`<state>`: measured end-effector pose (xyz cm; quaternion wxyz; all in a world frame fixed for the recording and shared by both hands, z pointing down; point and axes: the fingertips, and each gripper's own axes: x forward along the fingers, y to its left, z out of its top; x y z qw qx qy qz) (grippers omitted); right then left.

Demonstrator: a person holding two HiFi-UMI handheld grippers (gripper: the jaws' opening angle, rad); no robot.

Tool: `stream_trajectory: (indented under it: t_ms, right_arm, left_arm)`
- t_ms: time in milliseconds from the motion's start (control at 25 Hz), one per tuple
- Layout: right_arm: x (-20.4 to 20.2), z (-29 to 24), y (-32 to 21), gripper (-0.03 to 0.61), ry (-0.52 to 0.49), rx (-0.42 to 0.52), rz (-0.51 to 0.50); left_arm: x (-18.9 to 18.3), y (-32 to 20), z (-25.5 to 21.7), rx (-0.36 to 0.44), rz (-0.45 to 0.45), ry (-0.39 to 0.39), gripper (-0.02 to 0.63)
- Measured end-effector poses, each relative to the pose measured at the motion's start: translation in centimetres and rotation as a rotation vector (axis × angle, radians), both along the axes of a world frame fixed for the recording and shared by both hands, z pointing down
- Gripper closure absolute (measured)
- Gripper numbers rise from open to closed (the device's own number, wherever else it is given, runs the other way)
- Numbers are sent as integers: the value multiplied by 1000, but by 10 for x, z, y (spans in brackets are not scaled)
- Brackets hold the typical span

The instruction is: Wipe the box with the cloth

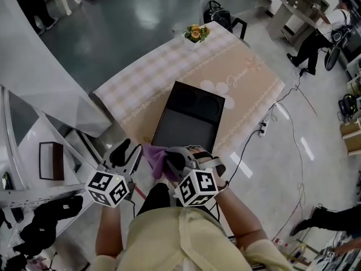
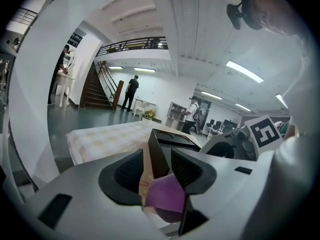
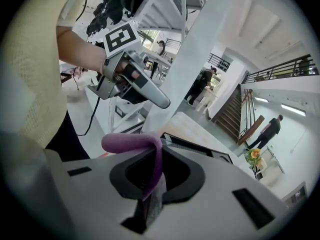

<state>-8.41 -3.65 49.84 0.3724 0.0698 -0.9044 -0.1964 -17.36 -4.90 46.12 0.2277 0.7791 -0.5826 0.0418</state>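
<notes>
A flat black box (image 1: 189, 117) lies on the table (image 1: 248, 83), which has a pale pink patterned cloth over it. My right gripper (image 1: 177, 161) hovers at the box's near edge, shut on a purple cloth (image 1: 155, 157) that drapes out to its left. In the right gripper view the purple cloth (image 3: 132, 143) is pinched between the jaws and curls over the left one, with the box (image 3: 200, 151) just beyond. My left gripper (image 1: 131, 154) stands open beside it, near the table's near-left corner. Through its jaws I see the box corner (image 2: 172, 139) and the cloth (image 2: 167, 196), untouched.
A small pot of flowers (image 1: 196, 33) stands at the table's far corner, with a black chair (image 1: 220, 13) behind it. White shelving (image 1: 51, 162) crowds the left side. A power strip (image 1: 262, 129) and cables lie on the floor to the right. A person (image 1: 316, 35) stands far right.
</notes>
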Motion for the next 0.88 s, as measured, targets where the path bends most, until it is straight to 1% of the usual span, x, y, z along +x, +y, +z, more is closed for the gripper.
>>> stream_trajectory:
  t_ms: [320, 520, 720, 880]
  right_arm:
    - [37, 0, -4, 531, 48, -18, 75]
    - [57, 0, -6, 531, 51, -42, 146]
    - [74, -2, -8, 531, 63, -41, 200]
    - [87, -3, -7, 531, 47, -64, 257]
  left_arm:
    - [29, -13, 17, -44, 90, 4, 439]
    - [40, -18, 28, -76, 138, -16, 439]
    - [46, -23, 35, -97, 159, -32, 437]
    - [51, -27, 37, -103, 184, -38, 437]
